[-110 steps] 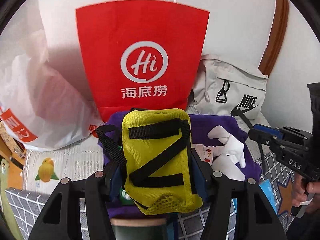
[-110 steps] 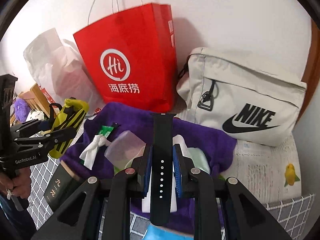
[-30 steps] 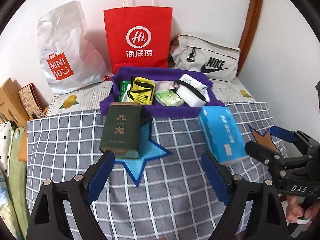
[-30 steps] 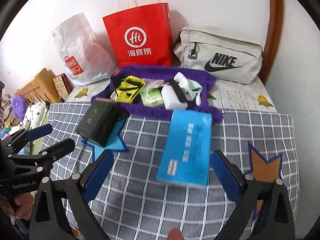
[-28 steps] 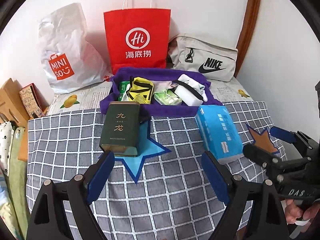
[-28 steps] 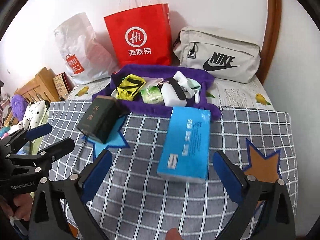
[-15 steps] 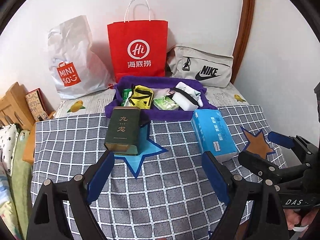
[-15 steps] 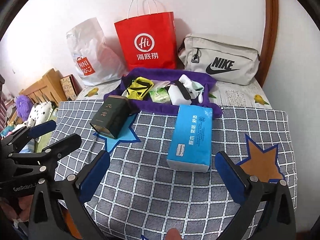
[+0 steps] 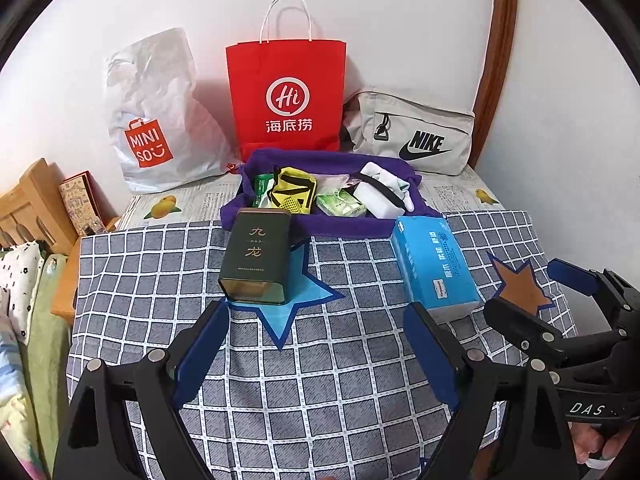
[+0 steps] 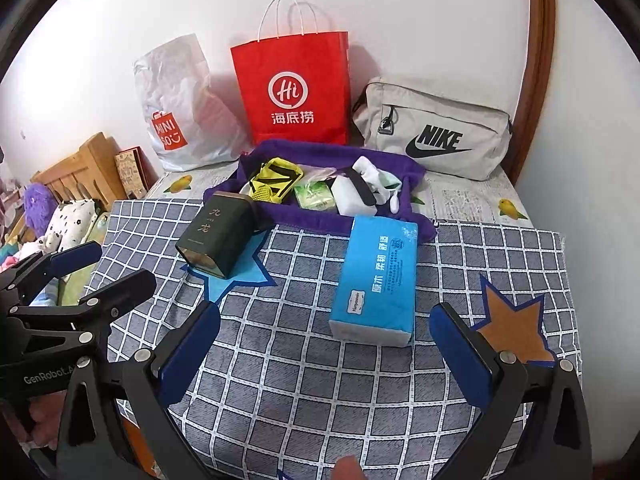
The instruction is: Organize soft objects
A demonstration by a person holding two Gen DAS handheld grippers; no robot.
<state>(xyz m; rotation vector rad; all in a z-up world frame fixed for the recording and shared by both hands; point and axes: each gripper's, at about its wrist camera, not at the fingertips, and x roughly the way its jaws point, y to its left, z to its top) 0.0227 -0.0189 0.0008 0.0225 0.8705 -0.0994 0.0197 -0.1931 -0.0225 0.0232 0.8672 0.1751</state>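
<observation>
A purple cloth tray (image 9: 280, 222) at the back of the checked surface (image 9: 340, 380) holds the soft things gathered together: a yellow pouch (image 9: 294, 194), a green packet (image 9: 340, 204) and white socks (image 9: 380, 184). Just in front lie a dark green tin (image 9: 256, 256) and a blue tissue pack (image 9: 434, 264), seemingly not sorted. The left tool (image 9: 316, 344) and right tool (image 10: 326, 342) hover well back, both released and empty.

- Left wrist view looks forward and down from near the checked cloth (image 9: 320, 400)
- Right wrist view, alongside, does likewise; both share the purple towel (image 9: 340, 228) and red bag (image 10: 296, 92)
</observation>
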